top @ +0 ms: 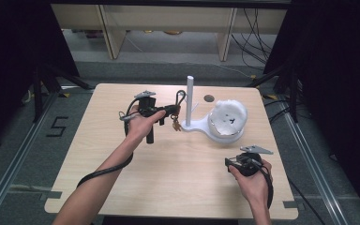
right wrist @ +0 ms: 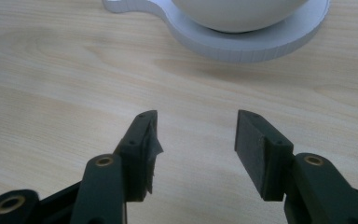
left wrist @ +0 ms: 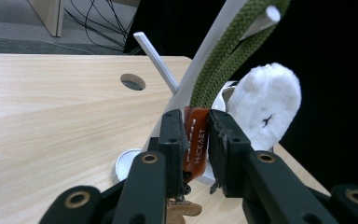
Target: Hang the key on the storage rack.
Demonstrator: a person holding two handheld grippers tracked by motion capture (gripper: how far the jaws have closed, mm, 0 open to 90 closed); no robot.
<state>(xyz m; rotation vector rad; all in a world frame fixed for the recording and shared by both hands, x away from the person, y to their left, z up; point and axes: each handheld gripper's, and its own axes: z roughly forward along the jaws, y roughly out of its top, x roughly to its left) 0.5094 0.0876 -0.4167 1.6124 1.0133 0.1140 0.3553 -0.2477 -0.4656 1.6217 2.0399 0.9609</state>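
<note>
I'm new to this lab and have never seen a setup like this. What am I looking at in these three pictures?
A person stands at a wooden table with a hand-held two-jaw gripper in each hand. The high view looks down from above; each of the other two pictures comes from a camera riding on one gripper.

On the table stands a white stand with an upright post, and beside it a fluffy white pouch.

The left gripper has an orange leather tag between its jaws; the tag's olive cord loops over the post. The right gripper is open and holds nothing, hovering near the stand's base.
</note>
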